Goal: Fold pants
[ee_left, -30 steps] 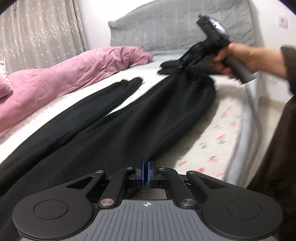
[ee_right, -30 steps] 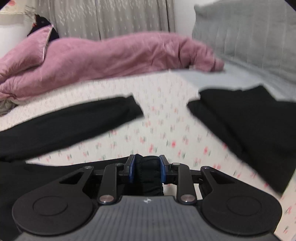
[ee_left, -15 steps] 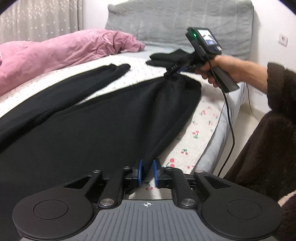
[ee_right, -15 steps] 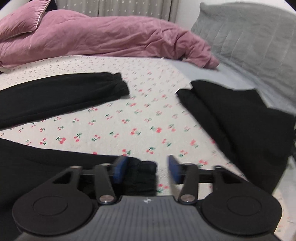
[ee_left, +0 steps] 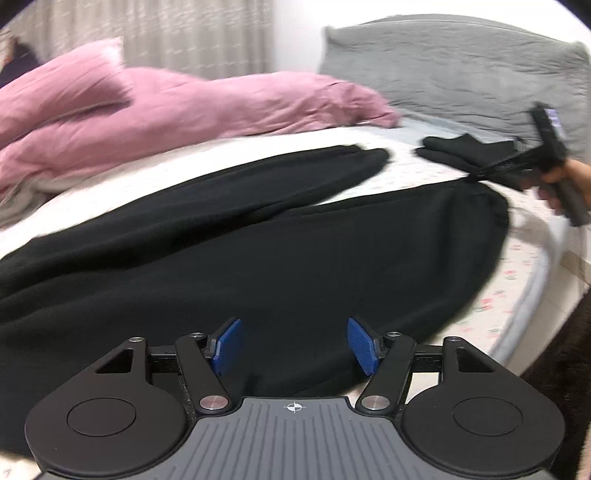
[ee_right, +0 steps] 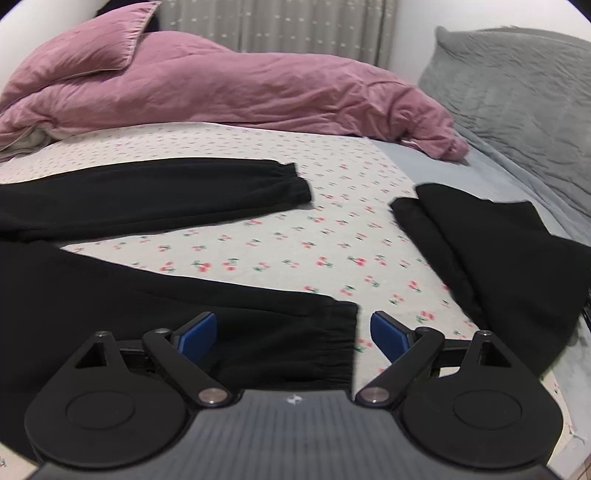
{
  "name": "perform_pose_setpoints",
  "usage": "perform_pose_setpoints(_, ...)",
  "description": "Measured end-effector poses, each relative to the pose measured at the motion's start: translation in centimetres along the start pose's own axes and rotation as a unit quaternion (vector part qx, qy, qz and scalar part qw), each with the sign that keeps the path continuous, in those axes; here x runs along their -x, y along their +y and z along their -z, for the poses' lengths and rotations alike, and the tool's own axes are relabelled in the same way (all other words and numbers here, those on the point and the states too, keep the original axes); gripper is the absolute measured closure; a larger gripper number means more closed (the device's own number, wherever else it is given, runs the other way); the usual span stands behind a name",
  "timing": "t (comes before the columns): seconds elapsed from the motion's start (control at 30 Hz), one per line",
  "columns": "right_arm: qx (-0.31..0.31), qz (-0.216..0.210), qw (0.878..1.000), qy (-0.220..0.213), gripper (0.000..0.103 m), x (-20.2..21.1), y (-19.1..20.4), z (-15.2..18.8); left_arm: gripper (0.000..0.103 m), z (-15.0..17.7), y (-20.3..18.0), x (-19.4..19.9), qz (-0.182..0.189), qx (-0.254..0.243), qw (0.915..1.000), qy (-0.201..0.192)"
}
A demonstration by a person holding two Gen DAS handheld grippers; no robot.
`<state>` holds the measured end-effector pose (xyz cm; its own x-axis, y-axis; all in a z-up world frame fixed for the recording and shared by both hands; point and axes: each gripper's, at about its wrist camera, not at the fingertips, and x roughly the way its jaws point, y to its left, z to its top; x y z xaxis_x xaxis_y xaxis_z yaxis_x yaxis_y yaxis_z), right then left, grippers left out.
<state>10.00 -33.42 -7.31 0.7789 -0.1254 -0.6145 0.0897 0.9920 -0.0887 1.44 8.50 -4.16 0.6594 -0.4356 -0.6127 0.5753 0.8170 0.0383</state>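
Both the left hand-held gripper (ee_left: 294, 346) and right hand-held gripper (ee_right: 293, 334) had just sprung wide and let go, leaving the black pants (ee_left: 295, 258) spread flat on the bed (ee_right: 295, 254) beneath them, ready for folding.

I'm looking across a bed (ee_right: 332, 236) covered with a white sheet printed in small red cherries. A rumpled pink duvet (ee_right: 229, 92) lies along its far side, with a pink pillow (ee_right: 85, 48) on top at the left. A grey quilted headboard (ee_right: 517, 92) rises on the right. Behind hang grey dotted curtains (ee_right: 295, 26) beside a white wall (ee_left: 295, 37).
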Motion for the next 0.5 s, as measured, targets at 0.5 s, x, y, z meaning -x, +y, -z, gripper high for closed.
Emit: perform_pose_setpoints(0.5,0.004,-0.007,1.000,-0.012,0.001,-1.7,1.1,-3.6,0.029,-2.2,8.0,2.0,0.023,0.053,0.9944,0.089)
